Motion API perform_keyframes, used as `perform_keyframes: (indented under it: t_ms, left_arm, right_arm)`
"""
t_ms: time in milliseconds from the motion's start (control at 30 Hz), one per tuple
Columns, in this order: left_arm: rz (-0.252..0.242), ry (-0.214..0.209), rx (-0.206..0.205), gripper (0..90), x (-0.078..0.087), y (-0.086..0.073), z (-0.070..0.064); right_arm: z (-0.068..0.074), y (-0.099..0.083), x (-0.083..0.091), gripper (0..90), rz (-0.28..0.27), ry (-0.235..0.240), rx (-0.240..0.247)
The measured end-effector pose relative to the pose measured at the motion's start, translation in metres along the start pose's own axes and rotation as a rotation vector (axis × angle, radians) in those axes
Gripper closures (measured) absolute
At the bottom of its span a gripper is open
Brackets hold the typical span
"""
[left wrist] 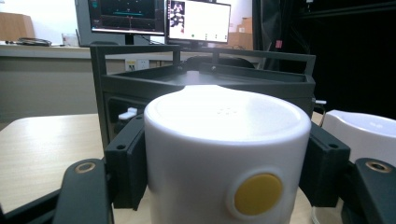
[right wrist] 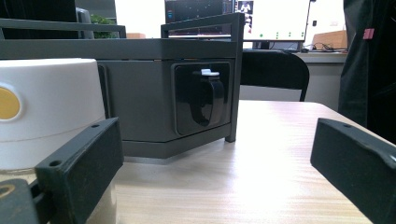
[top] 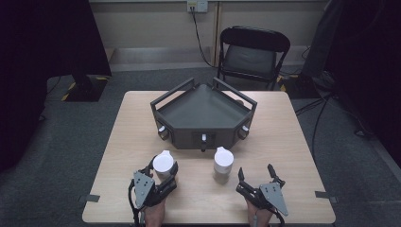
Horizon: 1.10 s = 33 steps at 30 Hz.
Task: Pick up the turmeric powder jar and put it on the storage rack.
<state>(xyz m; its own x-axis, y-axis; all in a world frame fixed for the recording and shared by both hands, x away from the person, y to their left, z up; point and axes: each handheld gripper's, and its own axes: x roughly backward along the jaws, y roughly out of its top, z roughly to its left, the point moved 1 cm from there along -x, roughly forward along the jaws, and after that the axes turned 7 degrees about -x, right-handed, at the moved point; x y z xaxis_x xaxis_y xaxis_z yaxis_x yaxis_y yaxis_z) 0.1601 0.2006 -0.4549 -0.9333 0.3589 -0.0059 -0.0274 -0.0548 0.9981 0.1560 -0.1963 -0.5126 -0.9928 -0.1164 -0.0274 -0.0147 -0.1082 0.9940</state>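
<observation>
Holding a white jar [top: 163, 164] tight, my left claw [top: 163, 171] sits low on the worktop [top: 283, 142]. My right claw [top: 256, 176] is wide open, just beside another jar [top: 222, 163].

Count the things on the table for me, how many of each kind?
White round plastic containers with lids: 2 (one between the jaws of the left tool, one standing free)
Dark grey angular metal tray with rails: 1
Hand-held black tools: 2 (left, and right tool)
Total: 5

Left claw [left wrist: 224, 172] clamps white jar [left wrist: 227, 149] before the grey tray [left wrist: 205, 84].
</observation>
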Motion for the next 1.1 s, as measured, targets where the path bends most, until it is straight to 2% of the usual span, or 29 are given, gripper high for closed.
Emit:
perform_keyframes:
  t_ms: [467,833,1100]
  left_arm:
    - [-0.012,-0.036,0.003,30.7,-0.011,0.015,0.005]
    - [-0.027,-0.073,-0.023,30.7,-0.031,0.038,0.011]
    - [-0.039,-0.079,-0.028,30.8,-0.046,0.058,0.017]
  right_arm:
    - [0.0,0.0,0.0,1.3,0.0,0.0,0.0]
    - [0.0,0.0,0.0,1.3,0.0,0.0,0.0]
    - [0.0,0.0,0.0,1.3,0.0,0.0,0.0]
